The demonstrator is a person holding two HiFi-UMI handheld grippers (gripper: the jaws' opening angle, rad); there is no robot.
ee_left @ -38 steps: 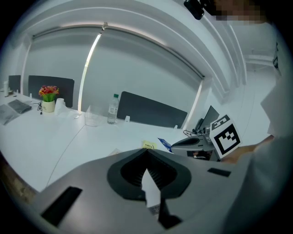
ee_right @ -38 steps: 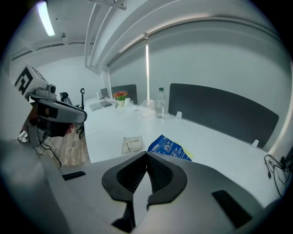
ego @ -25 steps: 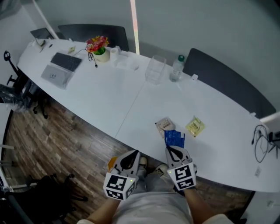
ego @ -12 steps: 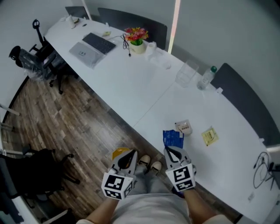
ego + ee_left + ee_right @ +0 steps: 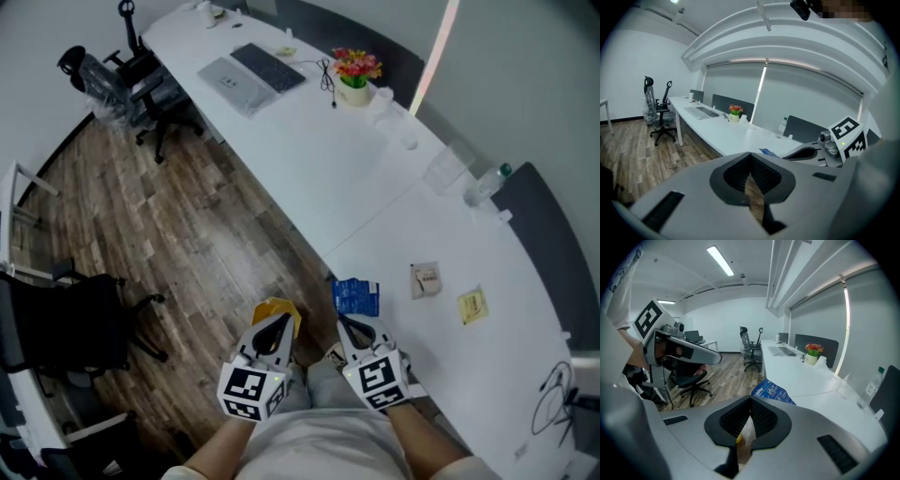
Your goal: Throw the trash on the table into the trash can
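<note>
My left gripper (image 5: 281, 322) is shut, and a yellow wrapper (image 5: 279, 308) sticks out past its tips over the wooden floor. The right gripper (image 5: 349, 323) is shut on a blue packet (image 5: 355, 296), which also juts up beyond the jaws as the blue packet (image 5: 771, 393) in the right gripper view. Two pieces lie on the white table (image 5: 309, 159): a white and brown packet (image 5: 426, 279) and a small yellow packet (image 5: 472, 306). No trash can shows in any view. In the left gripper view the closed pads (image 5: 759, 176) hide the wrapper.
A laptop (image 5: 253, 71), a flower pot (image 5: 356, 71), a clear container (image 5: 446, 169) and a bottle (image 5: 488, 183) stand along the table. Office chairs (image 5: 122, 80) sit at its far end, a black chair (image 5: 66, 323) at my left. Wooden floor (image 5: 206, 244) lies ahead.
The view has swung left: the table slid to the right and more floor shows. Both grippers stayed shut, and the blue packet came off the table edge with the right one.
</note>
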